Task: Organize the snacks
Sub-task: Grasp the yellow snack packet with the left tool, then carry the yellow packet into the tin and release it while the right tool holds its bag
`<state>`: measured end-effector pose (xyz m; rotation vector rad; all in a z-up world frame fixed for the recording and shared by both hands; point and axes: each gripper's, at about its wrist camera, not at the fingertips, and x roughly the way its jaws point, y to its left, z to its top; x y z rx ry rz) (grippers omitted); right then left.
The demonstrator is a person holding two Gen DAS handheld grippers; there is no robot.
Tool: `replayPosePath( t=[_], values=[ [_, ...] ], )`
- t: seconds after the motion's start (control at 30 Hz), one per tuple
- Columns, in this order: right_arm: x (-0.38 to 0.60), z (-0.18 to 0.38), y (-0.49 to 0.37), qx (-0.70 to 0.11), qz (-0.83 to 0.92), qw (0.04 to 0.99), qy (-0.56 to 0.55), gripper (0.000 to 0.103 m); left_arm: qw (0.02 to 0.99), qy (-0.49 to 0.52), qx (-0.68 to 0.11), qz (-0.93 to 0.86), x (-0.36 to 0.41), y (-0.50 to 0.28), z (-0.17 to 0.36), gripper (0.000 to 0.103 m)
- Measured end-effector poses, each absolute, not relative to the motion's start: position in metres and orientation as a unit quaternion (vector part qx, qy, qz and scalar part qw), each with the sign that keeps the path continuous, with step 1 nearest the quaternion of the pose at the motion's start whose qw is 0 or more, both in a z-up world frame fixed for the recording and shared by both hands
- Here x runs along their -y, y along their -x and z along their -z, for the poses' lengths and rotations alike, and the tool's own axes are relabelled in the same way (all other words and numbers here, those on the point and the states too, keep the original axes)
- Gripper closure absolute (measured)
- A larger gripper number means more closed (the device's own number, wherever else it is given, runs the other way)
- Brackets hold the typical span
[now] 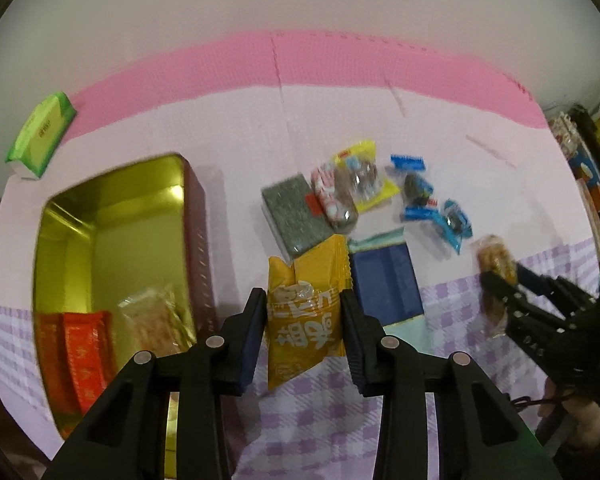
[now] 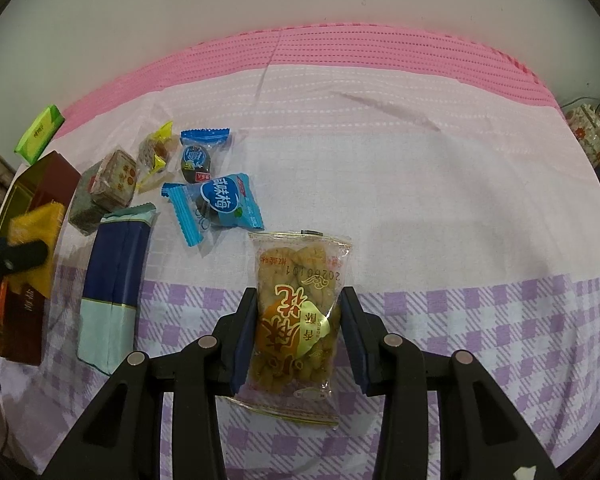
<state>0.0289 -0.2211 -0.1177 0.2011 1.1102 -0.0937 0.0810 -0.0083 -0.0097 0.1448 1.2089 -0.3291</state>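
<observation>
both claws are loaded, the left claw (image 1: 304, 312) clamping a yellow packet (image 1: 304, 316) beside the open tin (image 1: 196, 216) (surely its destination), the right claw (image 2: 298, 332) gripping a clear twist-snack bag (image 2: 298, 320).

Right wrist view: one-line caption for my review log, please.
Right gripper shut on a clear fried-twist snack packet above the checked tablecloth, plum candies lying to its left.
</observation>
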Motion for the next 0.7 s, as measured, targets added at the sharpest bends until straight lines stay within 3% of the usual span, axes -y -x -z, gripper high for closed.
replayPosePath(
  t=[0.37, 0.7],
  values=[
    [0.217, 0.119, -0.031, -0.532, 0.055, 0.841, -0.082, 0.064, 0.838, -0.06, -0.536, 0.08, -0.071, -0.128, -0.018, 0.065],
    [0.213, 0.12, -0.034, -0.537, 0.065, 0.838, -0.069, 0.063, 0.821, -0.08, -0.565, 0.002, -0.143, -0.169, 0.025, 0.065]
  ],
)
